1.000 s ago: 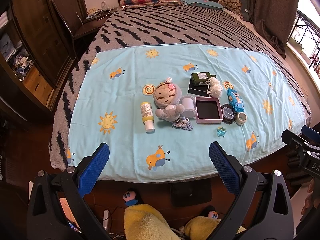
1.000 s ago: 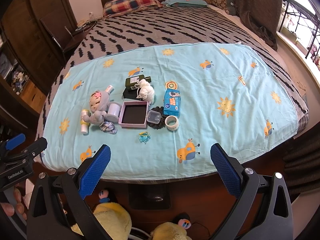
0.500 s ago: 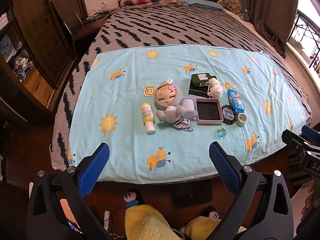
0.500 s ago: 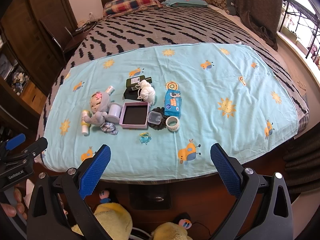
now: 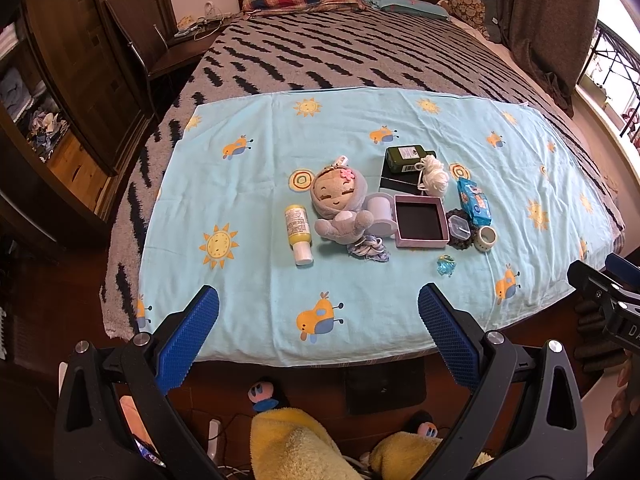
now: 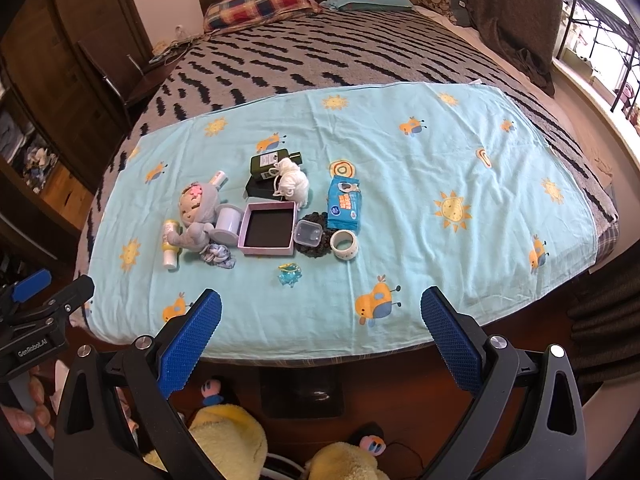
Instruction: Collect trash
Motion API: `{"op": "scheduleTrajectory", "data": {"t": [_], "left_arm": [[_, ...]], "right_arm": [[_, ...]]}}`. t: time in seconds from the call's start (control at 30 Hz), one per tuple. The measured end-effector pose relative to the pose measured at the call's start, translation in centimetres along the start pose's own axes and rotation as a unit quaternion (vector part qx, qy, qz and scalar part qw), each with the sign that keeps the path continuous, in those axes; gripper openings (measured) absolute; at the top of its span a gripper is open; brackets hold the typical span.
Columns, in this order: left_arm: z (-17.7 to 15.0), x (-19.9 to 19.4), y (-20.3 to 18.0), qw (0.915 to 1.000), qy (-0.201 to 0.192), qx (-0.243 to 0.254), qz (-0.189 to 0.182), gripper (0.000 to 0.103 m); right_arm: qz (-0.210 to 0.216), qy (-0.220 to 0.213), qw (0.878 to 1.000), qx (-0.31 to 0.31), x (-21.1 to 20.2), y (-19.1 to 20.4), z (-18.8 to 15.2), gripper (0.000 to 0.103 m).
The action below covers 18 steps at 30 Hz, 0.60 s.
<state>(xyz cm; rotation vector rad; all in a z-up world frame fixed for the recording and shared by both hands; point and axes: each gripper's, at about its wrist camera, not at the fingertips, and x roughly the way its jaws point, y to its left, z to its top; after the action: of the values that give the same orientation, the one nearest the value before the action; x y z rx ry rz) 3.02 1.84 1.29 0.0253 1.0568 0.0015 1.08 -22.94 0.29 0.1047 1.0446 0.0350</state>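
Both tongs, left gripper (image 5: 318, 306) and right gripper (image 6: 320, 306), were held wide open, empty, short of the clutter; blue wrapper (image 6: 289, 273) lay at 12 o'clock, nearest for pickup.

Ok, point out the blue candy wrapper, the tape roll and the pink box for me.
blue candy wrapper (image 6: 289, 275), right wrist view, centre of the crinkled foil
tape roll (image 6: 345, 245), right wrist view, front of its outer wall
pink box (image 5: 420, 243), left wrist view, near wall
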Motion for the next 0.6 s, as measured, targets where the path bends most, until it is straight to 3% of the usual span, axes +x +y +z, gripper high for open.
{"op": "scheduleTrajectory", "data": {"t": [0.13,0.33,0.6], "left_arm": [[0.6,0.4,1.0,1.0000,0.003,-0.003,-0.005,0.095],[-1.5,1.3,-0.4,0.9998,0.019,0.009,-0.006,0.094],[-2.3,4.6,1.9,0.9984,0.057,0.005,-0.003,0.087]], "right_arm": [[0.002,0.006,1.000,0.005,0.2,0.1,0.0,0.100],[0.007,0.026,1.000,0.007,1.6,0.4,-0.4,0.100],[0.007,0.061,0.998,0.009,5.3,1.5,-0.9,0.100]]}}
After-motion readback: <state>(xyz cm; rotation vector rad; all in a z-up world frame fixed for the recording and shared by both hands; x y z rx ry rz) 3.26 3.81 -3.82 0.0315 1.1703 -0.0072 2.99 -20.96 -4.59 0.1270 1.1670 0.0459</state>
